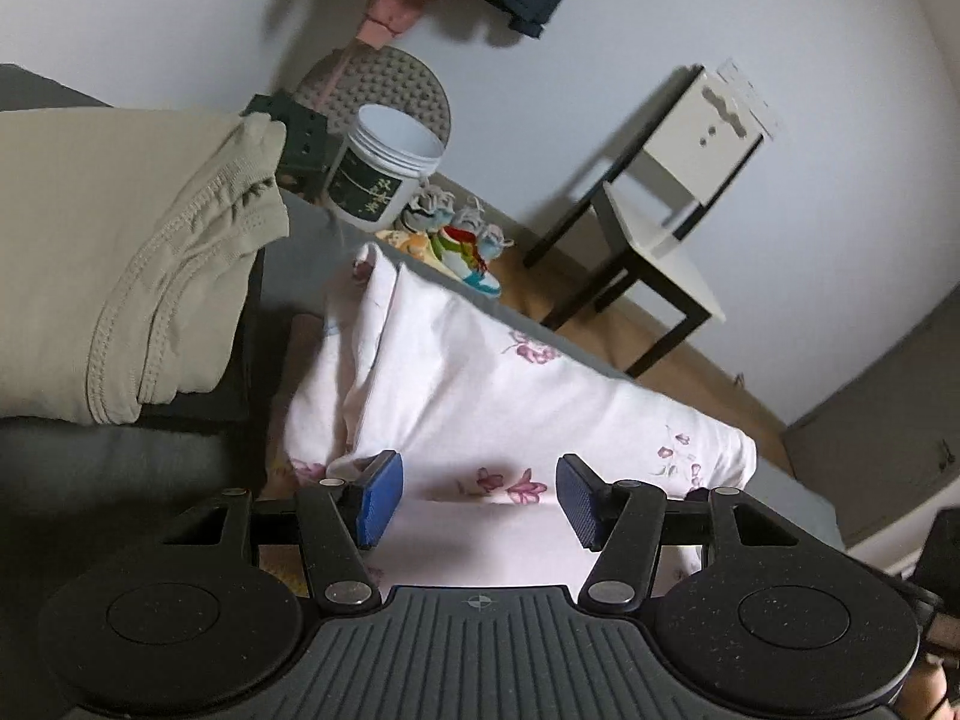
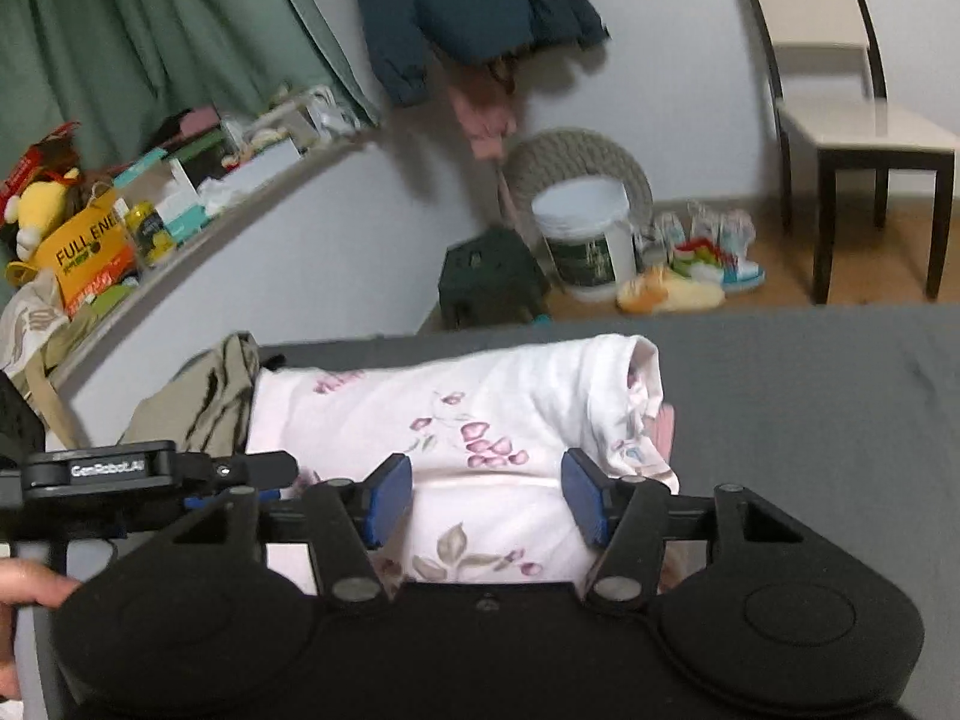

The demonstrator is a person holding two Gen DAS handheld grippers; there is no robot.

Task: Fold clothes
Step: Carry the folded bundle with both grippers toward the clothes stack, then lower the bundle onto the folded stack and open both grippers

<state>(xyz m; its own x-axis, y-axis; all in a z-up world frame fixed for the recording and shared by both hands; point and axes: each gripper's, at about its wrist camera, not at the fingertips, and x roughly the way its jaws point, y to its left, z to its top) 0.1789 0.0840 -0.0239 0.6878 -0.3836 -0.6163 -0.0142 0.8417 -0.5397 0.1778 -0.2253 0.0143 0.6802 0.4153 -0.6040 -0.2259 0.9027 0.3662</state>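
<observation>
Right gripper (image 2: 486,495), left gripper (image 1: 480,498): my jaws released on both, gripping nothing. Floral top (image 2: 456,420): folded on bed (image 2: 810,396), directly ahead of both, long axis crosswise; neither nearer. Khaki garment (image 1: 120,276) beside.

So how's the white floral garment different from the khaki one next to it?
The floral garment is white with pink flowers; the khaki garment is plain. The floral garment lies under both open grippers, left and right; the khaki garment sits aside, out of their reach. Both lie bundled on the grey bed.
</observation>
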